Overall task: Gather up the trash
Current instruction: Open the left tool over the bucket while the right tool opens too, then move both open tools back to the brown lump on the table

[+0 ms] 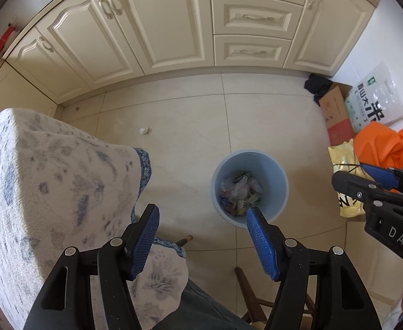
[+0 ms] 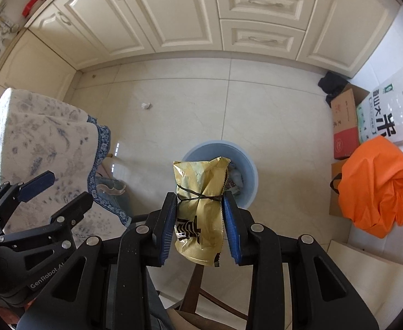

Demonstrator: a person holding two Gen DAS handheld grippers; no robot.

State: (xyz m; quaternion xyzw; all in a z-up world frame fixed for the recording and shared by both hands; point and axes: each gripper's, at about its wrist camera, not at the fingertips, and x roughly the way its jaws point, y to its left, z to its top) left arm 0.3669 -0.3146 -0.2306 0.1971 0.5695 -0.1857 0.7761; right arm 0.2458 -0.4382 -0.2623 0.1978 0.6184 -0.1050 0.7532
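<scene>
We see the right gripper (image 2: 199,217) pointing down with its blue fingers (image 2: 232,220) clenched on a crumpled gold snack wrapper (image 2: 200,203), tied round the middle with a dark band, which hangs just above the near rim of the pale blue trash bin (image 2: 247,170) on the tiled floor (image 2: 174,110). Our left gripper (image 1: 201,243) hangs beside it with its fingers (image 1: 260,243) released and nothing between them, above the floor between the cloth-covered counter (image 1: 50,178) and the bin, which already holds mixed wrappers. A small white crumpled scrap (image 1: 143,130) lies on the floor well apart from the bin, toward the cream cabinets (image 1: 160,27).
</scene>
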